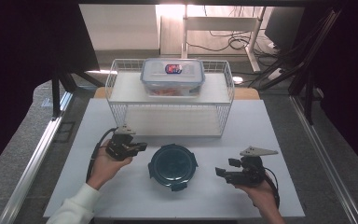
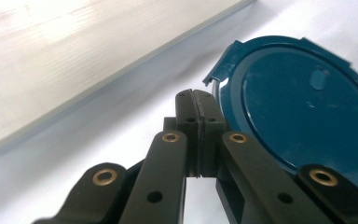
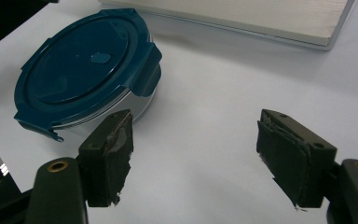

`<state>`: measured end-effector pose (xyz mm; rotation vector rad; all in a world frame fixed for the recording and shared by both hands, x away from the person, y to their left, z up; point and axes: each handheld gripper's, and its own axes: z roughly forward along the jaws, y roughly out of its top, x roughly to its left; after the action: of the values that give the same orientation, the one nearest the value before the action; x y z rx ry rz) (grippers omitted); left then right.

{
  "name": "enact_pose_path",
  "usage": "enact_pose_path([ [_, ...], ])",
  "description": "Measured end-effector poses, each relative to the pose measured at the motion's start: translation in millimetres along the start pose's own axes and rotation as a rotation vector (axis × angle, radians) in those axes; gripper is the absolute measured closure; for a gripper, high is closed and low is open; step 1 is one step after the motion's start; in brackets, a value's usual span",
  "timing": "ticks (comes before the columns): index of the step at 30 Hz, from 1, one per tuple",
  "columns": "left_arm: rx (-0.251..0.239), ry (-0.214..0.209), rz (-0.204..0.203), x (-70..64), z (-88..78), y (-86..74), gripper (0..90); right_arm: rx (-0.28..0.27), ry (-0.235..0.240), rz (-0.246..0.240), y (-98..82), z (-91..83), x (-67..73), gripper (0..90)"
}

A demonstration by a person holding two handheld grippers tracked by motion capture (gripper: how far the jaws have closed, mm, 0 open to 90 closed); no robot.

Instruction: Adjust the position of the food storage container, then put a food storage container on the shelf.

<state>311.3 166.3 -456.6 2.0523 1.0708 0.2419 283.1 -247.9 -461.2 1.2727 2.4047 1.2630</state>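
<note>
The round blue-lidded container [image 1: 173, 166] sits near the table's [image 1: 270, 140] front edge, midway between both grippers. The left gripper [image 1: 142, 147] is pinched closed on nothing, just beside the lid; the right gripper [image 1: 223, 167] gapes wide, empty.

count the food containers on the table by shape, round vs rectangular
round container with dark teal lid: 1
rectangular clear container, on top of the white wire rack: 1
total: 2
</note>
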Motion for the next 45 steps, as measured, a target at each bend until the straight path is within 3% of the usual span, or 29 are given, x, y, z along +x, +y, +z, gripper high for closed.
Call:
enact_pose_path([
  [1, -0.001, -0.001, -0.004, -0.5, -3.0, -1.6, 90.0, 0.000, 0.000, 0.000, 0.0, 0.0, 0.0, 26.6],
  [3, -0.014, 0.000, -0.024, -3.2, -9.6, -7.2, 82.7, 0.003, 0.012, 0.002, 1.3, -0.2, 1.0, 26.6],
  [5, -0.019, 0.004, -0.045, -5.7, -13.7, -11.5, 69.6, 0.004, 0.020, -0.002, 3.5, -1.0, 2.8, 26.3],
  [6, -0.009, 0.005, -0.055, -7.1, -14.9, -13.3, 69.6, 0.001, 0.025, 0.002, 4.3, -1.1, 4.0, 26.0],
  [8, 0.010, 0.033, -0.079, -11.5, -17.3, -17.2, 47.7, -0.003, 0.040, -0.007, 9.3, -2.4, 8.1, 24.8],
  [11, 0.016, 0.038, -0.102, -12.2, -19.6, -18.6, 33.2, -0.005, 0.053, -0.020, 15.4, -2.6, 12.5, 23.8],
  [12, 0.009, 0.040, -0.127, -13.3, -22.5, -20.6, 29.5, -0.004, 0.058, -0.024, 17.6, -2.3, 14.5, 23.6],
  [15, 0.002, 0.034, -0.146, -14.3, -25.5, -23.4, 21.4, -0.003, 0.066, -0.031, 19.9, -1.2, 16.9, 23.0],
  [24, -0.017, 0.011, -0.228, -11.9, -32.8, -40.3, 14.3, -0.005, 0.110, -0.002, 25.9, 7.5, 19.6, 21.3],
  [38, -0.009, 0.014, -0.228, -17.6, -29.0, -44.3, 12.4, 0.002, 0.131, -0.013, 28.7, 15.7, 25.5, 18.7],
  [43, -0.017, -0.012, -0.260, -19.0, -29.1, -44.1, 8.9, 0.011, 0.140, -0.003, 29.5, 17.8, 26.0, 17.5],
  [44, -0.023, -0.038, -0.294, -19.1, -27.3, -44.7, 8.4, 0.019, 0.152, 0.004, 30.0, 20.5, 26.5, 16.9],
  [45, -0.023, -0.038, -0.294, -19.1, -27.3, -44.7, 8.0, 0.020, 0.160, 0.008, 30.2, 22.2, 26.6, 16.6],
])
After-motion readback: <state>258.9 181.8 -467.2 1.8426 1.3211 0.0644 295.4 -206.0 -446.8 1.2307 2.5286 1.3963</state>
